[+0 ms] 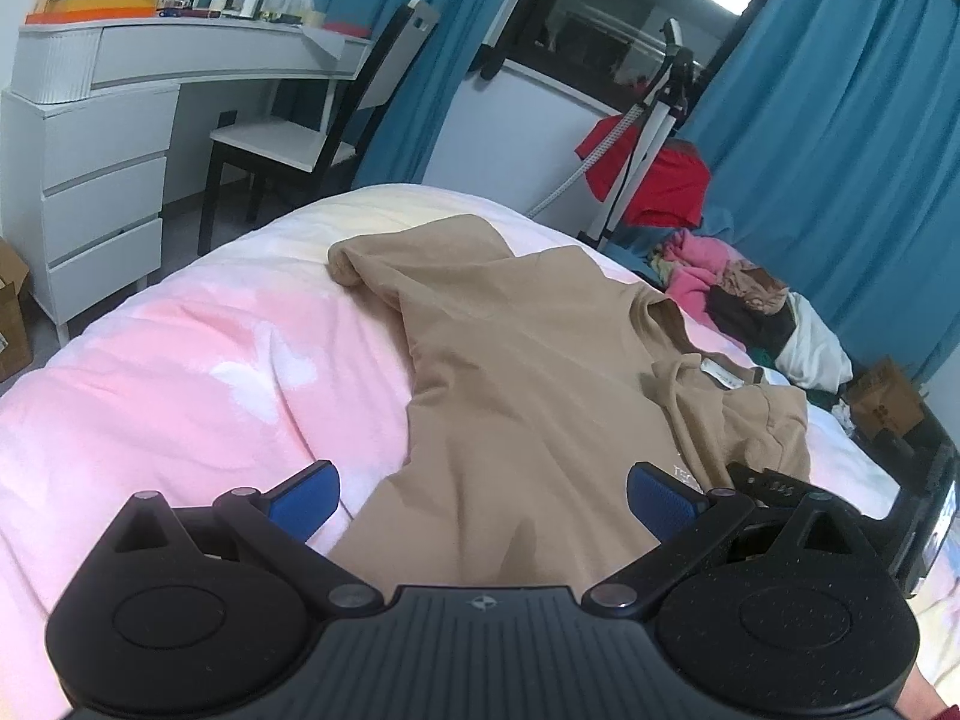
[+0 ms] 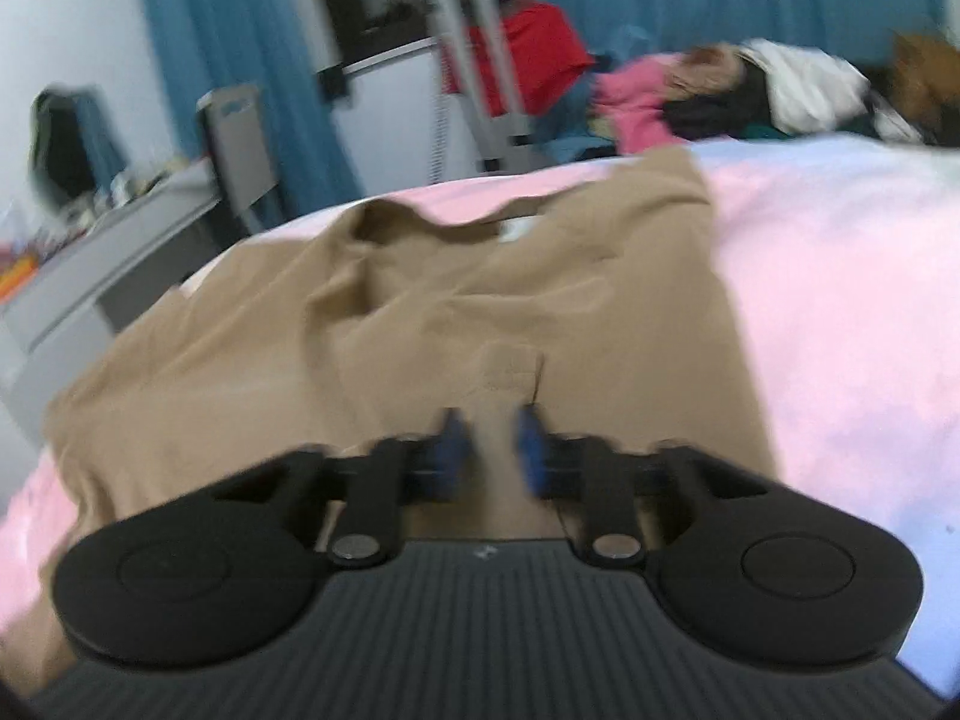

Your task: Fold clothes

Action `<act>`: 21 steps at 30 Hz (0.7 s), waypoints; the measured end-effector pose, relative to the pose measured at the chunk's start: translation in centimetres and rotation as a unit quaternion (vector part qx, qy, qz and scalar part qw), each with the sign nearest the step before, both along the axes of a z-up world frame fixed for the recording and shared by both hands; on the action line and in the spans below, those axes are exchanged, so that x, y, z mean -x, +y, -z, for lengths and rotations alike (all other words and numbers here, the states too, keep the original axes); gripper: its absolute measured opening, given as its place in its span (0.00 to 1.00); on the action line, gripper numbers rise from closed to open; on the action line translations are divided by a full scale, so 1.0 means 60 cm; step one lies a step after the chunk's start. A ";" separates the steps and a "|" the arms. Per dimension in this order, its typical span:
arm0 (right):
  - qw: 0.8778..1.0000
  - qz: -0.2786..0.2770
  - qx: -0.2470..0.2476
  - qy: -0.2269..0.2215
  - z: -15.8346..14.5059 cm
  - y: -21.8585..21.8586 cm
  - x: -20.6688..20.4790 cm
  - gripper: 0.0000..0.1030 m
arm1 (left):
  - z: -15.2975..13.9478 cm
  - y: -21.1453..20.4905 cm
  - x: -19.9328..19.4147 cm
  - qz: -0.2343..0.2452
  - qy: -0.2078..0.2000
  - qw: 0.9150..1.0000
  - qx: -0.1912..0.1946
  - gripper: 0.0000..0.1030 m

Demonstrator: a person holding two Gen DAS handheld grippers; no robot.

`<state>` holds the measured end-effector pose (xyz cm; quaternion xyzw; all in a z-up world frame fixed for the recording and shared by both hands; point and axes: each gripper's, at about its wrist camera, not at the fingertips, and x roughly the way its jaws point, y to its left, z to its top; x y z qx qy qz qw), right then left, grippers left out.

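Observation:
A tan T-shirt [image 1: 516, 372] lies spread on a pink and white bed cover [image 1: 198, 360], collar with a white label to the right, one sleeve pointing to the far left. My left gripper [image 1: 483, 501] is open just above the shirt's near part, blue pads on either side of it. In the right wrist view the tan shirt [image 2: 420, 312] lies on the bed cover [image 2: 840, 312], partly folded. My right gripper [image 2: 491, 450] has its jaws close together with a fold of tan cloth between the blue pads; the view is blurred.
A white dresser [image 1: 90, 192] and a chair [image 1: 312, 138] stand beyond the bed at left. A pile of clothes [image 1: 750, 306], a red garment on a metal stand [image 1: 654, 174] and blue curtains [image 1: 828, 138] are at the right. A cardboard box [image 1: 888, 402] sits far right.

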<state>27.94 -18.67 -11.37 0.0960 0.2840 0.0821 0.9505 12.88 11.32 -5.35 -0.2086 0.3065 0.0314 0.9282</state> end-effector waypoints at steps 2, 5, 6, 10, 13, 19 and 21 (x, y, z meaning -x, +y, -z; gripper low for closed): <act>0.999 -0.013 0.029 -0.021 -0.010 0.028 0.016 0.11 | -0.002 0.001 0.001 -0.001 0.000 1.000 0.002 1.00; 0.997 -0.027 0.040 -0.064 -0.029 0.064 0.045 0.08 | -0.005 0.005 0.003 -0.004 -0.005 1.000 0.006 1.00; 0.995 -0.032 0.049 -0.075 -0.034 0.077 0.051 0.08 | -0.006 0.007 0.005 -0.005 -0.008 1.000 0.006 1.00; 0.993 -0.058 0.081 -0.063 -0.025 0.130 0.044 0.08 | -0.006 0.008 0.004 -0.010 -0.010 1.000 -0.002 1.00; 0.996 -0.055 0.069 -0.004 -0.001 0.139 0.019 0.11 | -0.005 0.006 0.000 -0.005 -0.010 1.000 -0.007 1.00; 0.998 -0.050 0.017 -0.026 -0.053 0.085 0.070 0.64 | -0.007 -0.004 -0.002 0.005 -0.020 0.999 -0.034 1.00; 0.998 -0.045 0.002 -0.051 -0.089 0.054 0.117 0.82 | -0.010 -0.010 0.002 0.013 -0.025 0.999 -0.045 1.00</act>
